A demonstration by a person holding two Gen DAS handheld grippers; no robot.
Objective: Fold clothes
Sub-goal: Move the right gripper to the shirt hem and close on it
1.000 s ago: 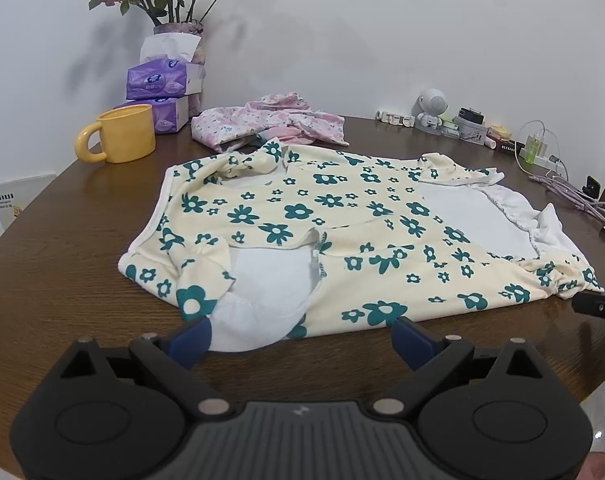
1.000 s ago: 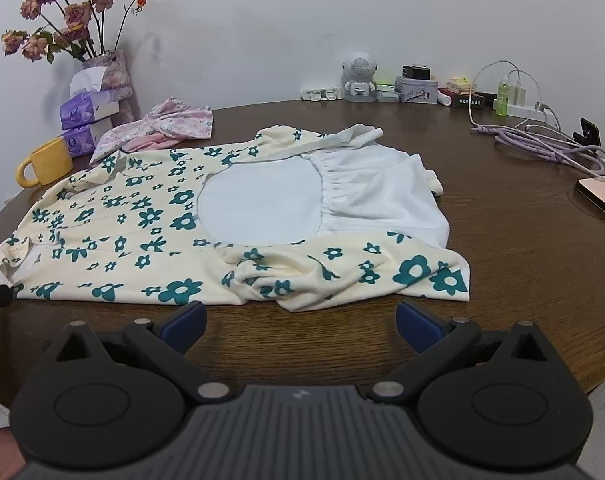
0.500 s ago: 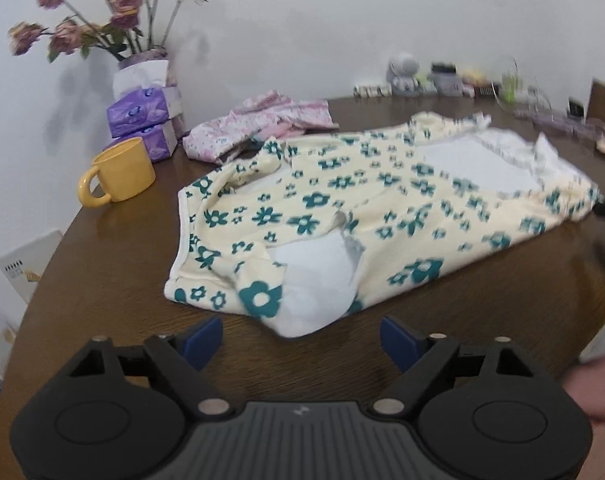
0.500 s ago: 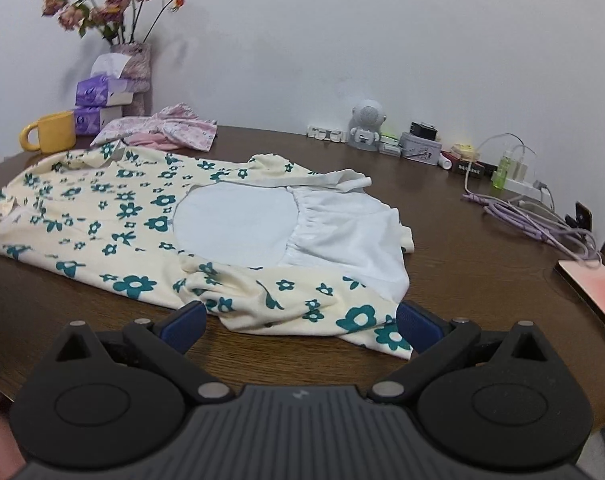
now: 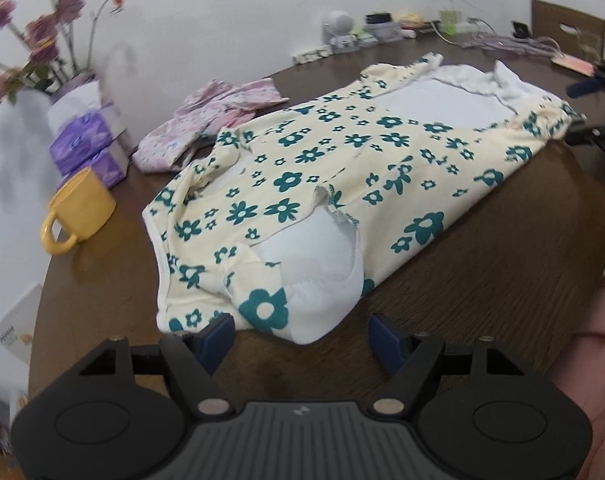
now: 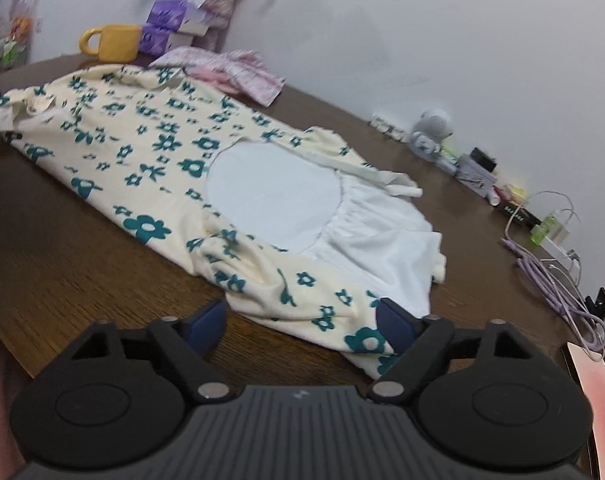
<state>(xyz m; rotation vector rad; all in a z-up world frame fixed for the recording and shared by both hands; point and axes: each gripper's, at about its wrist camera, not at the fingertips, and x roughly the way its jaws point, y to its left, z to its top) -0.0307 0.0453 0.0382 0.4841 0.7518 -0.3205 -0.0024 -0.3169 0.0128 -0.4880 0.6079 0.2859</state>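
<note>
A cream garment with teal flowers point(image 5: 342, 152) lies spread flat on the round brown table point(image 5: 482, 264), with white lining showing at both ends. My left gripper point(image 5: 300, 338) hovers at the garment's near corner. Its jaws are closing, the white hem point(image 5: 314, 312) sits between the fingers, and the pads do not touch it. At the other end my right gripper point(image 6: 300, 326) is tilted over the flowered edge point(image 6: 302, 300). Its jaws are also closing with fabric between them, and it has no grip on it. The right gripper point(image 5: 582, 112) also shows at the garment's far end.
A yellow mug point(image 5: 80, 208), purple tissue packs point(image 5: 86, 144) and a vase of flowers point(image 5: 42, 48) stand at the back left. A pink garment point(image 5: 210, 120) lies behind the flowered one. A small robot figure point(image 6: 430, 132), chargers and purple cables point(image 6: 554, 280) line the wall side. A hand point(image 5: 598, 340) is at the right.
Both views have rolled and now see the table on a slant. Each pair of fingers stands narrower than before and sits closer to the garment's edge. The garment has not moved.
</note>
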